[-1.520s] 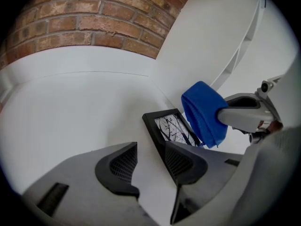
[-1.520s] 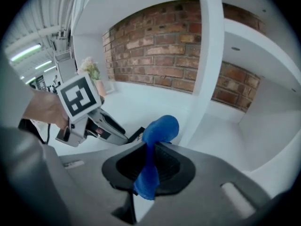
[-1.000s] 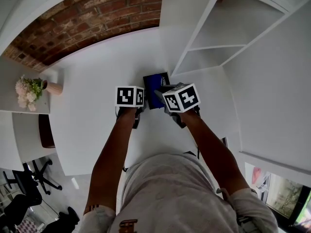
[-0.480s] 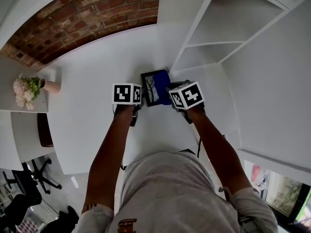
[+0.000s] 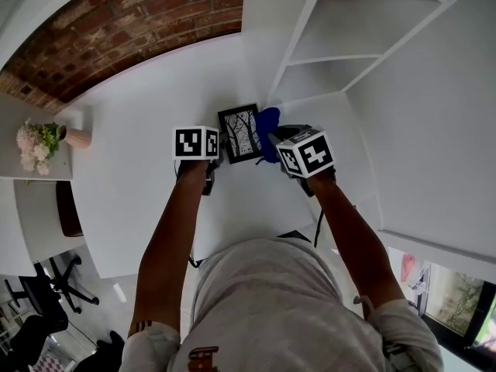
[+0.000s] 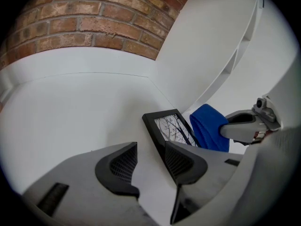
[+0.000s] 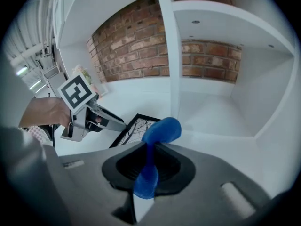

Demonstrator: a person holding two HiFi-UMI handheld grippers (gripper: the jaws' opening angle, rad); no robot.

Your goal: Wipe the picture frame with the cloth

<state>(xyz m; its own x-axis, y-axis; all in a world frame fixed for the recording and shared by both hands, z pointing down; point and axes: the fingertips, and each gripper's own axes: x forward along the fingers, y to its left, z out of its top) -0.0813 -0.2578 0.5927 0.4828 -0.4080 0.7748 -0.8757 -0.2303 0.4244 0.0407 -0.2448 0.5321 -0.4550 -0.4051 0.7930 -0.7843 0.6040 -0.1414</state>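
Reaches forward with both bare forearms, nearly parallel, over a white table (image 5: pixel 147 184). Holds the left gripper (image 6: pixel 150 147) low at the left edge of the picture frame (image 5: pixel 240 132), marker cube on top, jaws parted, bare tabletop showing in the gap. Clamps nothing there; has only the frame's near corner passing behind 1 jaw, contact unclear. Holds the right gripper (image 7: pixel 149 149) at the frame's other side, angled in toward it, both jaws clenched on the blue cloth (image 5: pixel 268 121). Carries the cloth as a folded wad bulging past the fingertips, against or just beside the frame's right edge; cannot tell which.

Between the 2 grippers, on the table: the frame, black-rimmed, with a print of bare branches, face tilted up toward the head camera. Directly behind frame and cloth: a white shelf unit (image 5: pixel 341 29), its upright post close to the cloth's far side, open compartments off to the right. Beyond the table: a red brick wall (image 5: pixel 116 29). Far to the left, well apart from the work: a vase of pale flowers (image 5: pixel 39 142) on a separate white surface, plus a black office chair (image 5: pixel 39 293) on the floor below. From the head view, both marker cubes covering most of the jaws; from the right gripper view, the cloth covering part of the frame's right side
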